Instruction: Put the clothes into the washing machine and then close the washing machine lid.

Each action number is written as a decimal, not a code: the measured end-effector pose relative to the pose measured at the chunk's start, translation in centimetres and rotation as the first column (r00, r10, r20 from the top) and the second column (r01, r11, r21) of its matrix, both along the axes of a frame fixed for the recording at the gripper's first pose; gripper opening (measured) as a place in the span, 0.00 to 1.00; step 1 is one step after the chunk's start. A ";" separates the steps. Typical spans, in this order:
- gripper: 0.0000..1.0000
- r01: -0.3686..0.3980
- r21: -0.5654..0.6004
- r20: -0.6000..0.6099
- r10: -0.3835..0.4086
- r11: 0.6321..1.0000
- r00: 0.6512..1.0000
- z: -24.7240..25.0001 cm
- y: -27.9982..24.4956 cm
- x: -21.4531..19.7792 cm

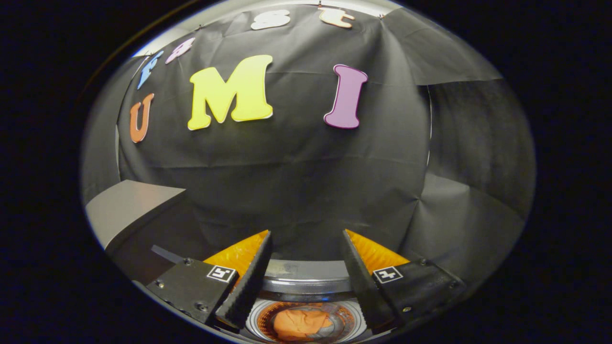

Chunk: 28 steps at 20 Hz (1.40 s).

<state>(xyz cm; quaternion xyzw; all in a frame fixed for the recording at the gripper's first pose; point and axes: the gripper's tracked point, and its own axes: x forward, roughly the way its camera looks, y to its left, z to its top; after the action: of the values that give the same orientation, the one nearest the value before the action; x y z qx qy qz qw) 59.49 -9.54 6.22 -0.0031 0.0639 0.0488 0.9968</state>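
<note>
The tool (306,260) hangs with fingers spread apart, gripping nothing. Low in the frame between them, the washing machine (306,282) sits open, its drum cradling the orange clothes (301,322). Beyond, black cloth wall (306,181).

the gripper (306,267) holds its jaws wide apart with nothing between them. below the gap the washing machine (306,282) drum mouth stands open, orange clothes (301,324) lying inside. the black cloth wall rises close beyond.
</note>
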 end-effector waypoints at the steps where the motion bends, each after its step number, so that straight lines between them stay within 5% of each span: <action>1: 0.90 -0.001 -0.004 -0.005 0.001 1.000 1.000 -0.3 0.0 -0.4; 9: 0.91 -0.016 -0.038 -0.115 0.011 0.999 0.993 -6.0 -0.4 -3.8; 10: 0.99 -0.028 -0.038 -0.160 0.021 0.999 0.987 -6.9 -0.6 -4.6; 13: 1.00 -0.012 -0.038 -0.203 0.004 0.999 0.979 -10.0 -1.2 -5.6; 28: 1.00 -0.018 -0.054 -0.256 0.003 0.998 0.967 -13.3 -1.5 -10.5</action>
<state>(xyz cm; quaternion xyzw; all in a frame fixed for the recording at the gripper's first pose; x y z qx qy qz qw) 49.04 -11.08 -7.03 -0.0249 0.1934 0.0523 0.9794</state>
